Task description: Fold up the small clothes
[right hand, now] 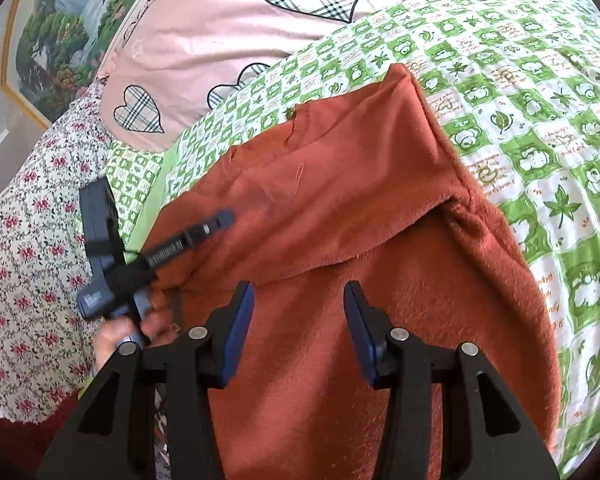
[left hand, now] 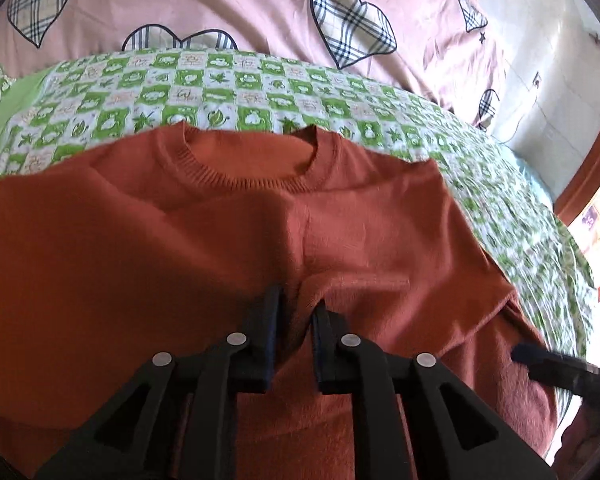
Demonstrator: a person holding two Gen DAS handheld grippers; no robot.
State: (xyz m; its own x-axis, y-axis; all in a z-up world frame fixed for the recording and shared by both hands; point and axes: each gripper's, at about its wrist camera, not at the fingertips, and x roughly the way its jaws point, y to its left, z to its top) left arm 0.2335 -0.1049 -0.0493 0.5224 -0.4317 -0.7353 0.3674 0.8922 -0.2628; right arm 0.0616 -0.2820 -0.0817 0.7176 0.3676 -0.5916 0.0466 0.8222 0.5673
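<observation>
Hovering over the rust sweater (left hand: 228, 240) on the bed (left hand: 260, 96), left gripper (left hand: 296, 312) slightly parted, right gripper (right hand: 298, 300) half-open, both empty; careless pinching risked bunching the folded layer.

A green-and-white checked sheet (left hand: 260, 92) with leaf and animal prints is spread over the bed. A pink quilt (left hand: 220, 8) with plaid hearts is bunched behind it, touching its far edge. A floral cloth (right hand: 24, 216) with red blooms is seen at the left of the right wrist view. A framed landscape painting (right hand: 56, 28) is hung on the wall behind.
</observation>
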